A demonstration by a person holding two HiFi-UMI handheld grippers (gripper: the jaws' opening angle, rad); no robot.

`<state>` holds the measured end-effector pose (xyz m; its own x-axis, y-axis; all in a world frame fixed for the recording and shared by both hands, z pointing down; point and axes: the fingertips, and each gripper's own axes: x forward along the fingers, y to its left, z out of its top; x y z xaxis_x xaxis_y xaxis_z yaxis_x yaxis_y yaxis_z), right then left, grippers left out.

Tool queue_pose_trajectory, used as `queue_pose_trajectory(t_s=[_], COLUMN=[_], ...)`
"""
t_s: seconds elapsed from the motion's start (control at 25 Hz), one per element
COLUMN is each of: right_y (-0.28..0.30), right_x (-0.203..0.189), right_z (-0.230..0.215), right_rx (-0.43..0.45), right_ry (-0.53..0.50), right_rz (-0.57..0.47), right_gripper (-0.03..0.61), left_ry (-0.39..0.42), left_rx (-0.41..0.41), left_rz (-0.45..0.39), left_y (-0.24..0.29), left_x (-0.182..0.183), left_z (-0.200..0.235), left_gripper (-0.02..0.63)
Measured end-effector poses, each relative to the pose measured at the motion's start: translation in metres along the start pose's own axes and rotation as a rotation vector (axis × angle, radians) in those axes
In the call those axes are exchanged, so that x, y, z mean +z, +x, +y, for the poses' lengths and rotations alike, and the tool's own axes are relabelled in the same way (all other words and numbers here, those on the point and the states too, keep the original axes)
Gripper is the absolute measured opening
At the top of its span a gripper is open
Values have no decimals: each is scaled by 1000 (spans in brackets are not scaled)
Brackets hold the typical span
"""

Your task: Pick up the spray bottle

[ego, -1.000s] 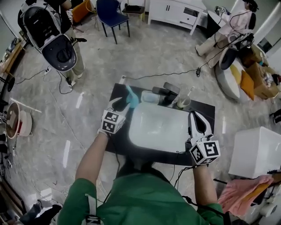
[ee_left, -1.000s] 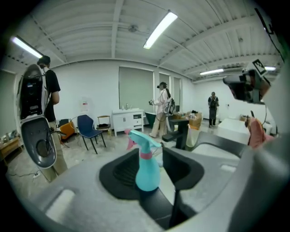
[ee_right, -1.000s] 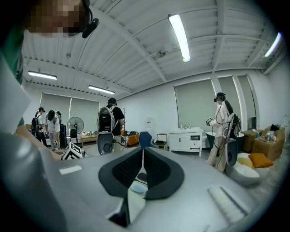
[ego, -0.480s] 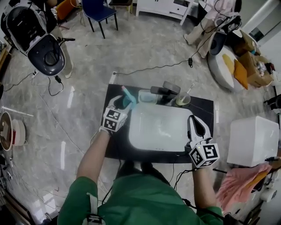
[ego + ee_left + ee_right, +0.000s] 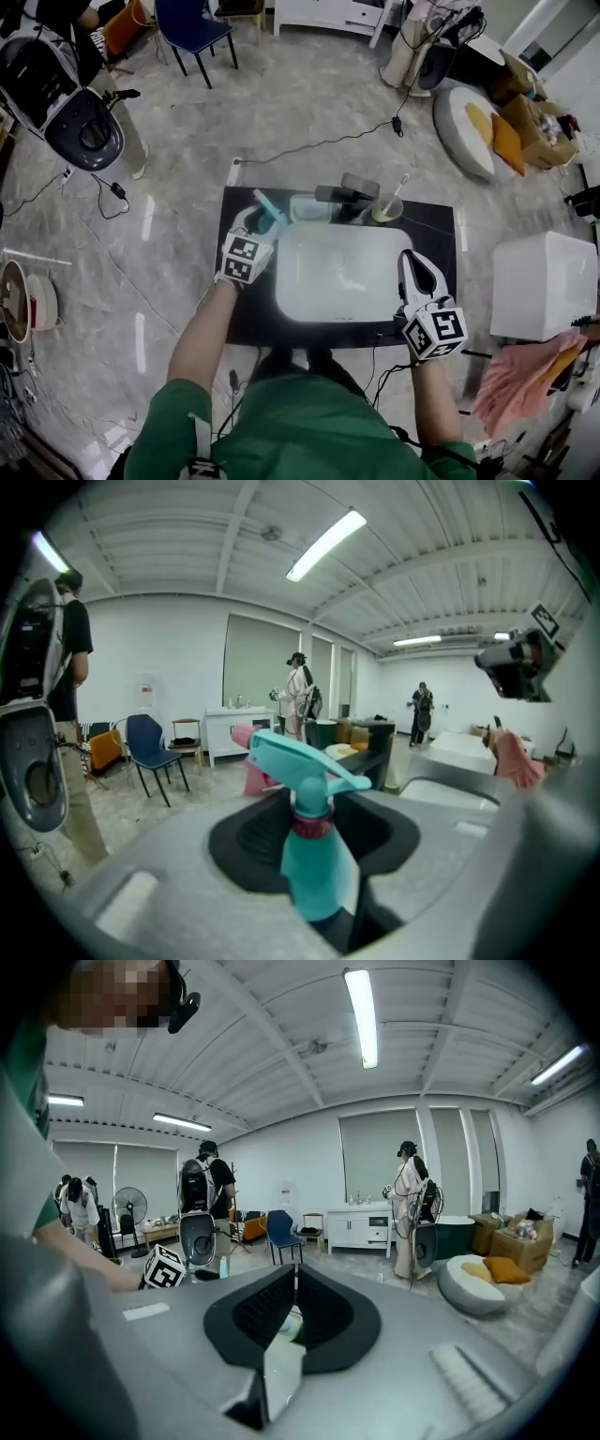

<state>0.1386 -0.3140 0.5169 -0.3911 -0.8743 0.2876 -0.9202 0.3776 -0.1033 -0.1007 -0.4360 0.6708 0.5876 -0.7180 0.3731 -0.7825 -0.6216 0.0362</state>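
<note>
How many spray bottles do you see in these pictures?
1. The teal spray bottle is held between the jaws of the left tool, beside the left rear corner of the white sink. Another may be hidden.

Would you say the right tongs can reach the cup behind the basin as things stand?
Probably yes: the right tongs, shut and empty, sit beside the basin, and the cup stands uncovered beyond their tips with nothing between; they must open first.

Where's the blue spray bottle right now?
In the head view, the spray bottle is on the left, held between the fingers of the left gripper, just beside the far-left corner of the white sink.
</note>
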Motion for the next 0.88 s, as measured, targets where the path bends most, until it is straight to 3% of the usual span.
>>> queue_pose_trajectory(t_s=[0.4, 0.88], right_y=[-6, -13], right_x=[8, 34], right_z=[4, 17], right_rx=[12, 70], right_ry=[-6, -12], right_rz=[-22, -75], right_gripper=[9, 11], left_ry=[-22, 32], left_rx=[42, 126], left_rz=[-83, -253], left_y=[-19, -83], left_x=[34, 133], left_z=[-6, -26], left_gripper=[133, 133])
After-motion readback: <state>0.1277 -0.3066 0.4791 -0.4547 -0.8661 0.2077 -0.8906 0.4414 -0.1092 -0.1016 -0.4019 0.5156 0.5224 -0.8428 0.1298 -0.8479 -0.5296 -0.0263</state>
